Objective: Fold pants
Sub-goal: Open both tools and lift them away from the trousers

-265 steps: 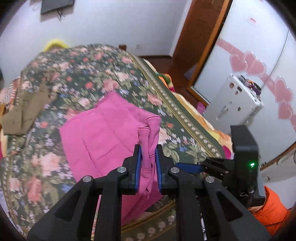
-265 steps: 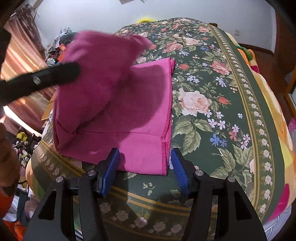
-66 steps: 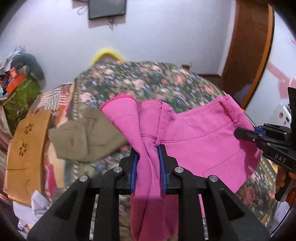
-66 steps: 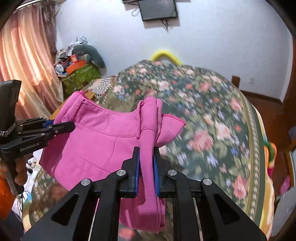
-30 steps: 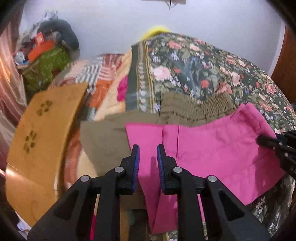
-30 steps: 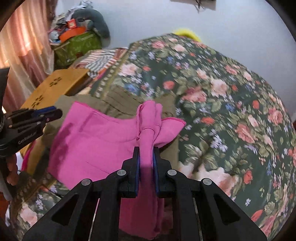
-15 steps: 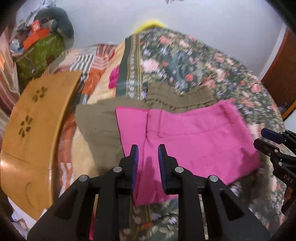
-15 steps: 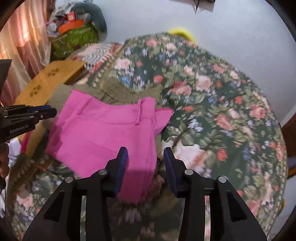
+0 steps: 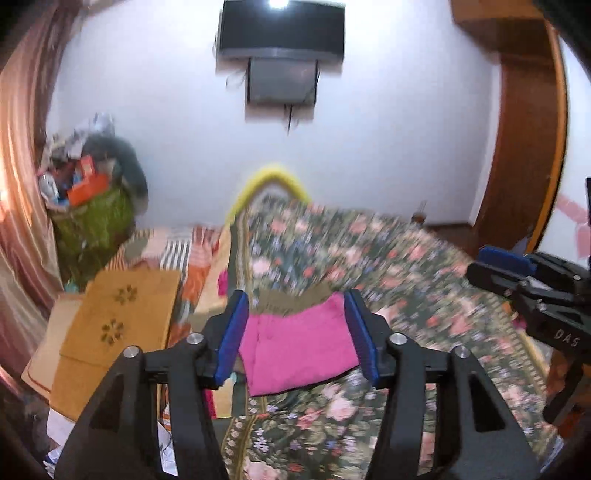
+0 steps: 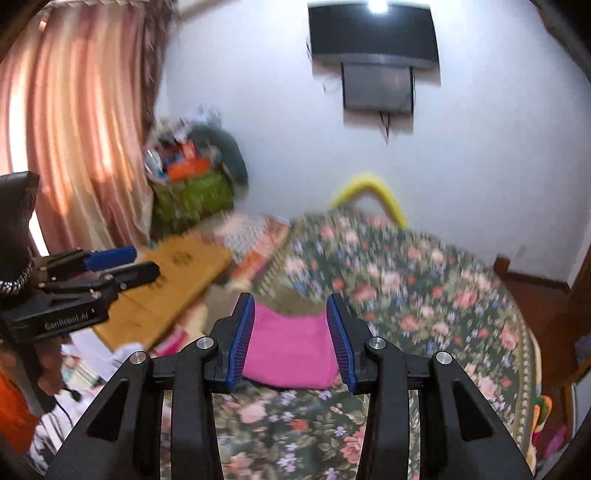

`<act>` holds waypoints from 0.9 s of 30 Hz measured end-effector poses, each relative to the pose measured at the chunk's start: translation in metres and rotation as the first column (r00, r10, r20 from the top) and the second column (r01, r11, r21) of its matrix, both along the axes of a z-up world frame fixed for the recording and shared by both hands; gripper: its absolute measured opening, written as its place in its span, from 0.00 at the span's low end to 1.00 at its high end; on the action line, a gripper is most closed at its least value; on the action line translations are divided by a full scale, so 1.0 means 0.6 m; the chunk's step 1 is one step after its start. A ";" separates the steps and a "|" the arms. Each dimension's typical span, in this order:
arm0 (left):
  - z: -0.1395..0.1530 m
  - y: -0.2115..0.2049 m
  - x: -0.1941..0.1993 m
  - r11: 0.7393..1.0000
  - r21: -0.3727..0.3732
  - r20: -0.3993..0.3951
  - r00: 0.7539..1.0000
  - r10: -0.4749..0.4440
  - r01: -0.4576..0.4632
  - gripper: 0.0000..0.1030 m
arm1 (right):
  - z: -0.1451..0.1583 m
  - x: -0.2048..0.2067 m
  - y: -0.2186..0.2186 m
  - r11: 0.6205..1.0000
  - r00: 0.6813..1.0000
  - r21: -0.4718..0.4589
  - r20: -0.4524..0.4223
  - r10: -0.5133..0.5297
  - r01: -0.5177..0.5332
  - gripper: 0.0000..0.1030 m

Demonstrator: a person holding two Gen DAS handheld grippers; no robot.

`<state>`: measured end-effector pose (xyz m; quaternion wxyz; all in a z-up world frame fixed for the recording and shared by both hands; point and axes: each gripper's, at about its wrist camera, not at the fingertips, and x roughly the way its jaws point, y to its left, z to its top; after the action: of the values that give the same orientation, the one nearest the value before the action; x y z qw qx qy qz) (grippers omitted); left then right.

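The pink pants (image 9: 299, 343) lie folded into a flat, nearly square packet on the bed (image 9: 399, 266), near its left edge. The cloth looks smooth and matte, with one seam line running down the left part. The far edge of the packet rests on an olive-brown garment (image 9: 291, 299), which shows a gathered, ribbed waistband. The bed cover is dark green with a print of pink and cream roses and a patterned border band.

The left gripper (image 9: 295, 332) hangs above the bed; its jaws have just been opening and now stand moderately wide, with nothing pressed between the blue ribbed pads. The pants are seen through the gap, well below. The right gripper (image 10: 291, 336) is also raised, its fingers a little narrower but clearly apart, and it grips nothing.

Beside the bed stands a curved wooden board (image 9: 114, 321) with small flower-shaped cutouts. A dark screen (image 9: 280, 31) is mounted on the white wall, and a pink pleated curtain (image 10: 77, 122) hangs at the left.
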<state>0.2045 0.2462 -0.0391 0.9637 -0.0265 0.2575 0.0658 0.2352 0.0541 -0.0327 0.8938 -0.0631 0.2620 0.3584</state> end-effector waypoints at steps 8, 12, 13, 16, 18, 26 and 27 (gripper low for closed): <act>0.106 -0.072 -0.182 0.999 0.045 0.212 0.977 -0.010 0.000 0.58 | 0.104 -0.159 -0.062 0.986 0.985 0.154 0.171 0.038 -0.064 0.36; 0.124 -0.096 -0.255 0.999 0.047 0.276 0.961 -0.001 -0.012 0.64 | 0.118 -0.214 -0.090 0.975 0.976 0.207 0.215 0.032 -0.077 0.36; 0.125 -0.101 -0.267 0.998 0.054 0.287 0.958 0.002 -0.018 0.70 | 0.119 -0.230 -0.099 0.972 0.973 0.222 0.229 0.022 -0.074 0.36; 0.127 -0.116 -0.305 0.996 0.078 0.317 0.948 0.013 -0.040 0.89 | 0.112 -0.253 -0.112 0.973 0.969 0.225 0.246 -0.007 -0.050 0.47; 0.127 -0.121 -0.325 0.996 0.079 0.329 0.944 0.021 -0.050 0.95 | 0.107 -0.262 -0.116 0.973 0.968 0.230 0.250 -0.022 -0.037 0.56; 0.115 -0.138 -0.354 0.992 0.081 0.334 0.940 0.065 -0.098 1.00 | 0.111 -0.301 -0.140 0.971 0.955 0.239 0.289 -0.065 -0.007 0.99; 0.113 -0.139 -0.355 0.993 0.076 0.332 0.941 0.066 -0.096 1.00 | 0.113 -0.304 -0.142 0.970 0.954 0.243 0.291 -0.067 -0.006 0.99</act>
<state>-0.0088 0.1626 0.0285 0.9898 -0.0039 0.0888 0.1115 0.0526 -0.0311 0.0352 0.9294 -0.0033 0.0803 0.3601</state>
